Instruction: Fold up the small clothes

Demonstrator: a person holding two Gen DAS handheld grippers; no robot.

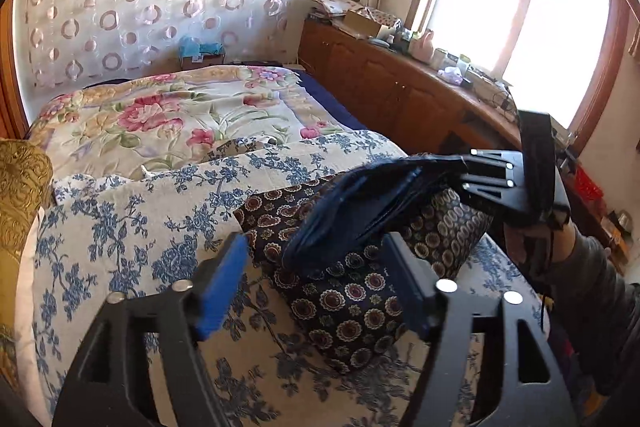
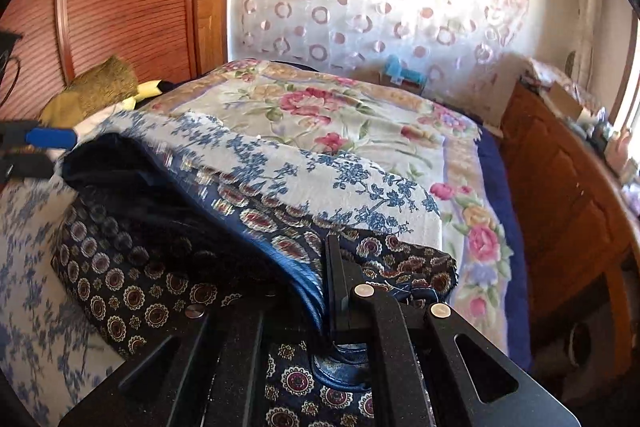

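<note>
Right gripper (image 2: 326, 291) jaws clamped on garment (image 1: 352, 203) edge (lifted); left gripper (image 1: 316, 283) jaws apart.

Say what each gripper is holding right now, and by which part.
The right gripper is shut on the edge of the patterned dark cloth, lifting that folded-over edge. The left gripper is open and holds nothing.

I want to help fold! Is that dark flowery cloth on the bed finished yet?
Not yet. The patterned cloth lies spread on the bed, only partly folded. The right gripper is pinching one edge, lifted and doubled over the rest. The left gripper is open, holding nothing. Left to do: lay that flap down, flatten it and finish folding.
</note>
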